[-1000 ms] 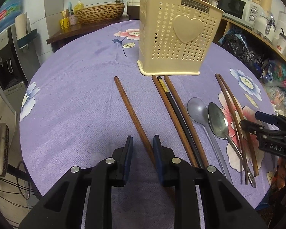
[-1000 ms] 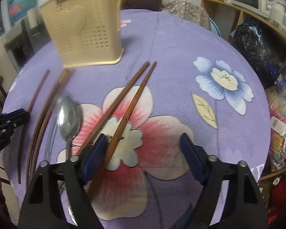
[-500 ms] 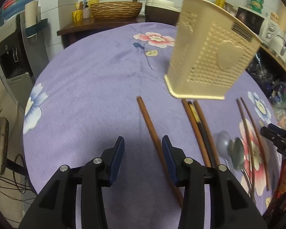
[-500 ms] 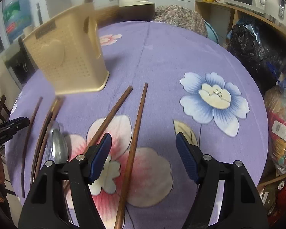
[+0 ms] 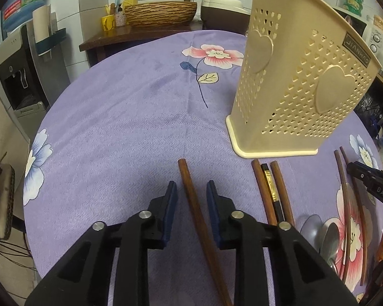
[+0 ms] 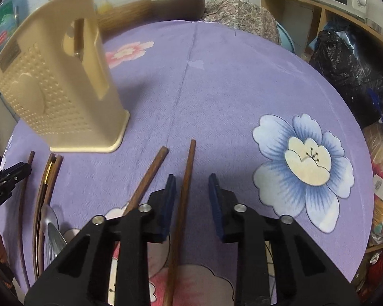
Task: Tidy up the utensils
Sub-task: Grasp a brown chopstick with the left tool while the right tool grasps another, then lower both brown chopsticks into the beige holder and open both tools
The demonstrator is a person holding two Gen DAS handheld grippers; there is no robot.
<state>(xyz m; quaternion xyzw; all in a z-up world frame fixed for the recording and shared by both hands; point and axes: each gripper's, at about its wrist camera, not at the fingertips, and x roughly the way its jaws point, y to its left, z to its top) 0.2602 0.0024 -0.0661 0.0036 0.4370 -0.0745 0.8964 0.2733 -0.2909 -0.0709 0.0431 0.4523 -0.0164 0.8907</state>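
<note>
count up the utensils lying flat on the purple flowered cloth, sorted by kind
brown wooden chopsticks: 5
black chopstick with a gold band: 1
grey metal spoons: 2
total: 8

Brown wooden chopsticks and two metal spoons lie flat before an upright cream perforated holder.

The spoons are partly hidden behind the right finger; the holder is blurred and its contents cannot be told.
</note>
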